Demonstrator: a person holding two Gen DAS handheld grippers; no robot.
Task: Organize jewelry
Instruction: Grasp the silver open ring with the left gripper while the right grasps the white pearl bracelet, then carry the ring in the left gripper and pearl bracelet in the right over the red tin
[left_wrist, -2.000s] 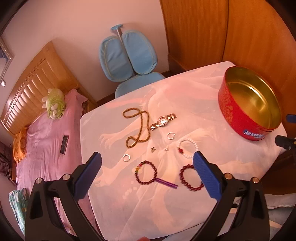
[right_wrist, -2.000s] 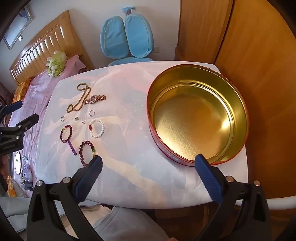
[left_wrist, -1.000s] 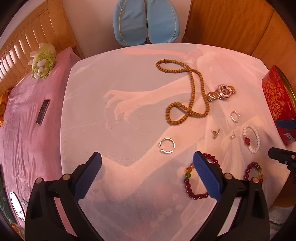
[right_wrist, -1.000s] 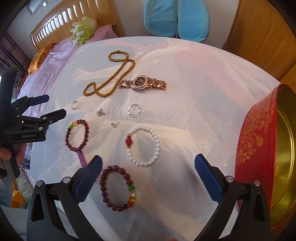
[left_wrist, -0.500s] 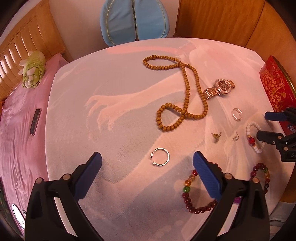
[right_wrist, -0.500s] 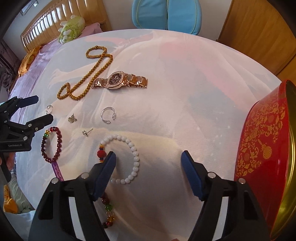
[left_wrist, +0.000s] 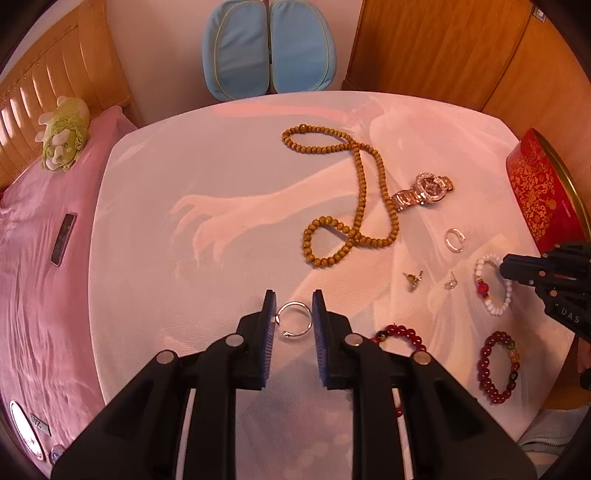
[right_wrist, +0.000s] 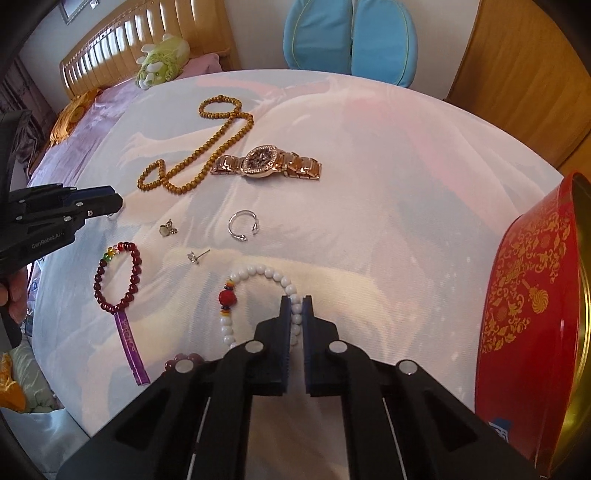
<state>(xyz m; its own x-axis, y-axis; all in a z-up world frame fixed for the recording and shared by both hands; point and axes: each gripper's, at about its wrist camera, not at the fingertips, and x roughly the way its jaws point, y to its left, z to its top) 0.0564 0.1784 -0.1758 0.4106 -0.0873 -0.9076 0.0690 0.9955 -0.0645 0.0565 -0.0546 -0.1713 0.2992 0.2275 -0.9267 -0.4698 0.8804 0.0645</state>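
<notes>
- Left wrist view: left gripper, lower centre of frame. Jaws have just been closing and now stand narrow, with the silver ring lying flat on the white cloth between them. Left pad appears to touch the ring's edge; the right pad seems just at the other edge. A firm pinch cannot be confirmed.
- Same view, upper centre: wooden bead necklace, its long axis running from top to bottom of the frame. Gold watch touching it on the right.
- Same view, right side: second open ring, two ear studs, white bead bracelet, dark red bracelet. Red tin at the right edge, well apart from the left gripper.
- Right wrist view: right gripper, lower centre. Jaws have just been closing; they now pinch the right-hand arc of the white bead bracelet, beads showing in the slit.
- Same view: red tin at the right edge, near this gripper. The judged next move is to carry the bracelet rightward; the right hand is the nearer to the tin.
- Same view, left: another red bracelet with a purple tag.
</notes>
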